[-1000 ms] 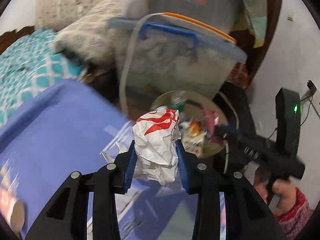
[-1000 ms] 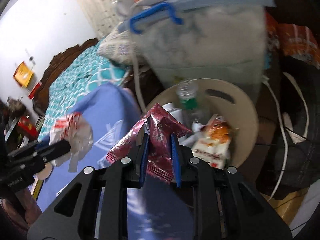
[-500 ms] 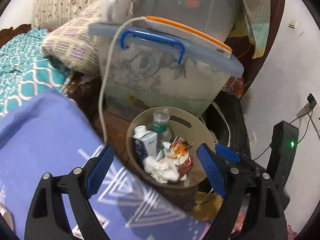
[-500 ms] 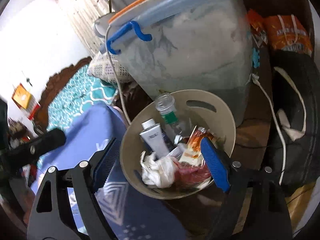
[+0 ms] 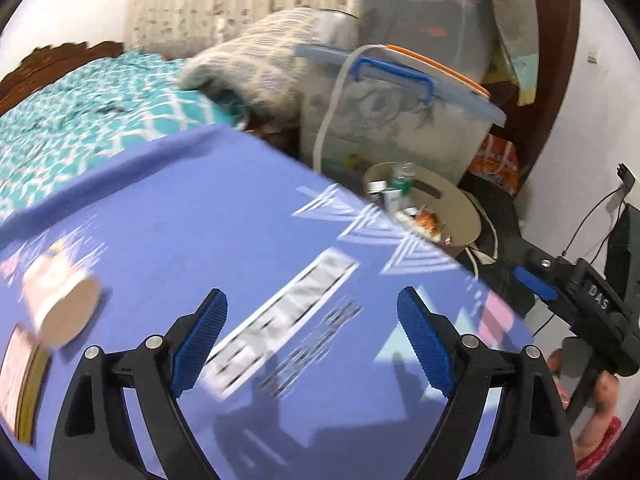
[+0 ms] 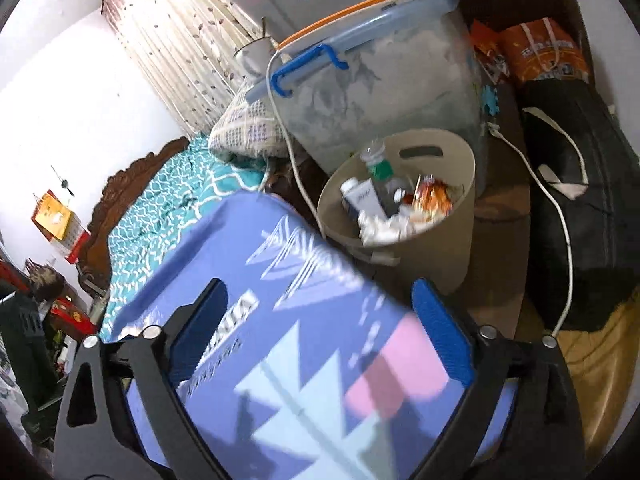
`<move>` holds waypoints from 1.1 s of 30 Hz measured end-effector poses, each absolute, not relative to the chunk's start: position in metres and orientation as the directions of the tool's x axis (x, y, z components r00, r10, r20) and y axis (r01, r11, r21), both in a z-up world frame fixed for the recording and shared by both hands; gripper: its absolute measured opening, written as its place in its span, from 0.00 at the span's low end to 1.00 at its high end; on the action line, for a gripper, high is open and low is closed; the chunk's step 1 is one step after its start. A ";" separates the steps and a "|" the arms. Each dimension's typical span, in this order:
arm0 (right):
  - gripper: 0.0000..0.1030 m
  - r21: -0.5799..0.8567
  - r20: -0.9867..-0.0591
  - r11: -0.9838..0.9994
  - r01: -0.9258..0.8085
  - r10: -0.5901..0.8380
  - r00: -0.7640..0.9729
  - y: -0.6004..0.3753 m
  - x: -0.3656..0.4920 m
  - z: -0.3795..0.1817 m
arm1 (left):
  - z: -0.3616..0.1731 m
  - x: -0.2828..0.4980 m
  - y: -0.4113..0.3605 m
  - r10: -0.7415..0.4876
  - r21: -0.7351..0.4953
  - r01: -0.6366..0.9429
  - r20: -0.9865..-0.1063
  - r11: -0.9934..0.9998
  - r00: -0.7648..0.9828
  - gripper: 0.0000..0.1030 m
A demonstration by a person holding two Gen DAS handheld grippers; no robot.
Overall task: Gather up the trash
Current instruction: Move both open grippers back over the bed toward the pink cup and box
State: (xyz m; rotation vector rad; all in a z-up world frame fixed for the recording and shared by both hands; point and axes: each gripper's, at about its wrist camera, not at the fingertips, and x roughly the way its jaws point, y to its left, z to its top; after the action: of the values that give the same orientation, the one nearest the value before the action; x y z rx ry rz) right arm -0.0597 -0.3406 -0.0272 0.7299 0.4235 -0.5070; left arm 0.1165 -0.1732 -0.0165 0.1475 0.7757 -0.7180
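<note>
A beige bin point(image 6: 440, 256) stands off the far corner of the blue printed tabletop point(image 6: 248, 248). It holds a clear bottle point(image 6: 380, 164), a white tube point(image 6: 360, 196), an orange wrapper point(image 6: 434, 196) and crumpled white paper point(image 6: 384, 230). My right gripper point(image 6: 320, 292) hovers over the tabletop short of the bin, its jaws opening with nothing between them. My left gripper point(image 5: 310, 300) is open and empty above the same tabletop, with the bin point(image 5: 460, 216) far right of it. A paper cup point(image 5: 60, 308) lies on its side at the left.
A clear storage box point(image 6: 384, 92) with a blue handle stands behind the bin, crossed by a white cable point(image 6: 560, 216). A black bag point(image 6: 580, 200) lies to the right. A flat packet point(image 5: 20, 380) lies beside the cup. A bed with a teal cover point(image 5: 80, 112) is at the far left.
Both grippers opened: the white-and-red crumpled paper and the dark red wrapper left their jaws and landed in the bin. Both then drew back from the bin over the blue tabletop.
</note>
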 end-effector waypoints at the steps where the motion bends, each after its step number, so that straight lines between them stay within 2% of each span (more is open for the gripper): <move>1: 0.91 0.510 -0.536 0.639 0.575 -0.287 0.794 -0.330 -0.059 -0.027 | -0.017 0.114 -0.163 -0.539 -0.138 0.636 -0.680 0.760 0.497 0.80; 5: 0.95 0.475 -0.546 0.650 0.593 -0.310 0.778 -0.297 -0.055 -0.020 | -0.021 0.104 -0.109 -0.527 -0.130 0.607 -0.657 0.784 0.540 0.80; 14: 0.97 0.424 -0.536 0.675 0.603 -0.349 0.768 -0.243 -0.032 -0.002 | -0.026 0.086 -0.032 -0.482 -0.064 0.570 -0.616 0.819 0.623 0.81; 20: 0.97 0.401 -0.540 0.693 0.599 -0.349 0.766 -0.224 -0.025 -0.002 | -0.031 0.088 -0.012 -0.465 -0.047 0.554 -0.605 0.831 0.646 0.81; 33: 0.97 0.411 -0.555 0.688 0.598 -0.331 0.763 -0.220 -0.019 -0.004 | -0.030 0.092 0.000 -0.523 -0.132 0.562 -0.580 0.817 0.624 0.81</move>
State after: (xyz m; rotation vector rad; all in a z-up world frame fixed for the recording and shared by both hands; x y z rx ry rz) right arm -0.0193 -0.2200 -0.0042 0.6159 0.4661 -0.5413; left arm 0.0920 -0.0003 -0.0300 0.0635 0.6450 -0.6230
